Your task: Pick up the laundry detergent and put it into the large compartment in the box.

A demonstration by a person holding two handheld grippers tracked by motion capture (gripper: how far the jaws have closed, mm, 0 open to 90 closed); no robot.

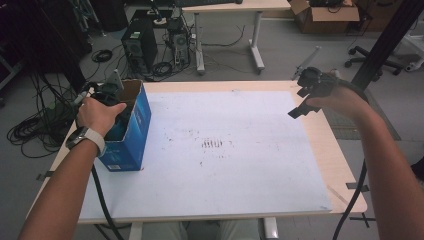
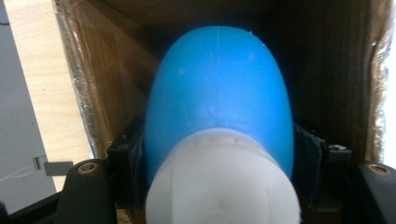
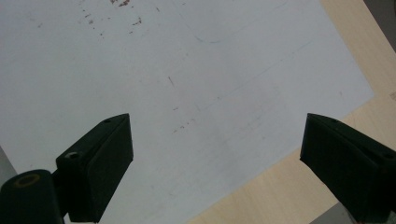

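The blue cardboard box (image 1: 131, 131) stands at the left edge of the counter (image 1: 339, 165), on the white sheet (image 1: 225, 155) that covers most of it. The left gripper (image 1: 111, 97) reaches down into the open top of this box, and in the left gripper view its jaws are closed on a blue bottle (image 2: 219, 100) with a white cap (image 2: 222, 184), which is inside the box. The right gripper (image 1: 306, 97) is held in the air far to the right of the box, above the sheet's right edge, and its jaws stand wide apart and hold nothing
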